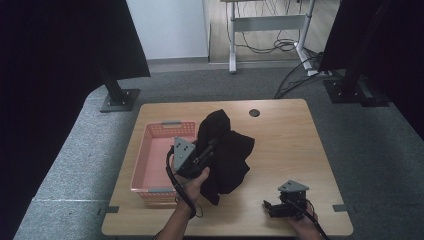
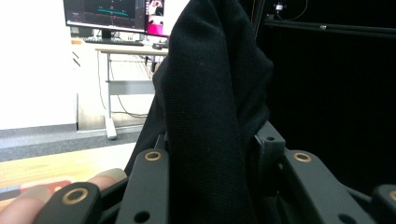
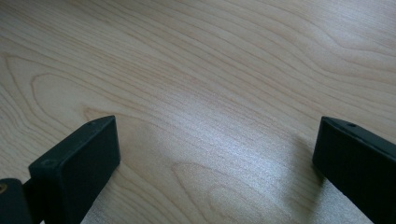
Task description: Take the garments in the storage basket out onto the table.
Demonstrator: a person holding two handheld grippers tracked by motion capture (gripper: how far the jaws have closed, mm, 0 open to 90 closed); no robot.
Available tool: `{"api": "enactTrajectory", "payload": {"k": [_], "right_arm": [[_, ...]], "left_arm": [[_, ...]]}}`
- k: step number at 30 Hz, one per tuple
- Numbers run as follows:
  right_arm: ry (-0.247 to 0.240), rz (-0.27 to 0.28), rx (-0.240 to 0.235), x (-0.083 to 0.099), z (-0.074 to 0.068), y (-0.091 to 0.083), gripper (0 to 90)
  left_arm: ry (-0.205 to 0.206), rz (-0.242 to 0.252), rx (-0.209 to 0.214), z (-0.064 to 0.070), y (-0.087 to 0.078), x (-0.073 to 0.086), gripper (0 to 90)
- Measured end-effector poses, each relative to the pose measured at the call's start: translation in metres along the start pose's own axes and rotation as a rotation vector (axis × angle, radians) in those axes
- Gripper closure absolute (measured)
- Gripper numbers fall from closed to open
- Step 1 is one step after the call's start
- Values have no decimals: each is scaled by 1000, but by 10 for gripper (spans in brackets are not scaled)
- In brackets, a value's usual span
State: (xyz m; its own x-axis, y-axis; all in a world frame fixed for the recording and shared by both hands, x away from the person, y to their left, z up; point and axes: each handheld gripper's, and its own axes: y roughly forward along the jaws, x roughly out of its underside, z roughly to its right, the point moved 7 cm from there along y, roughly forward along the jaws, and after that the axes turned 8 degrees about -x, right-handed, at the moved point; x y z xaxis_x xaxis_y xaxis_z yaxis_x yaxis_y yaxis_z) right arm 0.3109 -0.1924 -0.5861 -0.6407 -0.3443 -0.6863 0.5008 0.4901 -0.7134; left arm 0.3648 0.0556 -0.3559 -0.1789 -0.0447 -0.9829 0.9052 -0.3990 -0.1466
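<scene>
A black cloth (image 1: 225, 150) hangs in a bunch above the middle of the wooden table (image 1: 285, 135). My left gripper (image 1: 210, 147) is shut on the black cloth and holds it up just right of the pink basket (image 1: 152, 162). In the left gripper view the black cloth (image 2: 210, 107) rises from between the jaws and covers the middle. My right gripper (image 1: 270, 207) rests low near the front right edge of the table. Its fingertips (image 3: 79, 163) stand wide open over bare wood, with nothing between them.
The pink basket sits at the table's left side with a grey handle at each end. A round black cable hole (image 1: 254, 113) lies near the far edge. Stand bases (image 1: 119, 100) and a desk frame (image 1: 270, 25) with cables are on the floor beyond.
</scene>
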Motion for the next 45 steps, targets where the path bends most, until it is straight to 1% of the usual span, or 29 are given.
{"api": "enactTrajectory", "payload": {"k": [10, 18, 23, 36, 42, 45], "right_arm": [[0, 0, 0, 0, 0, 0, 2], [0, 0, 0, 0, 0, 0, 2], [1, 0, 0, 0, 0, 0, 2], [1, -1, -1, 0, 0, 0, 1], [0, 0, -1, 0, 0, 0, 2], [1, 0, -1, 0, 0, 0, 2]], "left_arm": [[4, -16, 9, 6, 5, 7, 657], [5, -24, 10, 8, 8, 10, 657], [5, -33, 17, 13, 11, 14, 657], [-2, -83, 25, 24, 24, 33, 656], [-3, -101, 25, 27, 29, 41, 655], [-10, -113, 21, 26, 32, 45, 655]]}}
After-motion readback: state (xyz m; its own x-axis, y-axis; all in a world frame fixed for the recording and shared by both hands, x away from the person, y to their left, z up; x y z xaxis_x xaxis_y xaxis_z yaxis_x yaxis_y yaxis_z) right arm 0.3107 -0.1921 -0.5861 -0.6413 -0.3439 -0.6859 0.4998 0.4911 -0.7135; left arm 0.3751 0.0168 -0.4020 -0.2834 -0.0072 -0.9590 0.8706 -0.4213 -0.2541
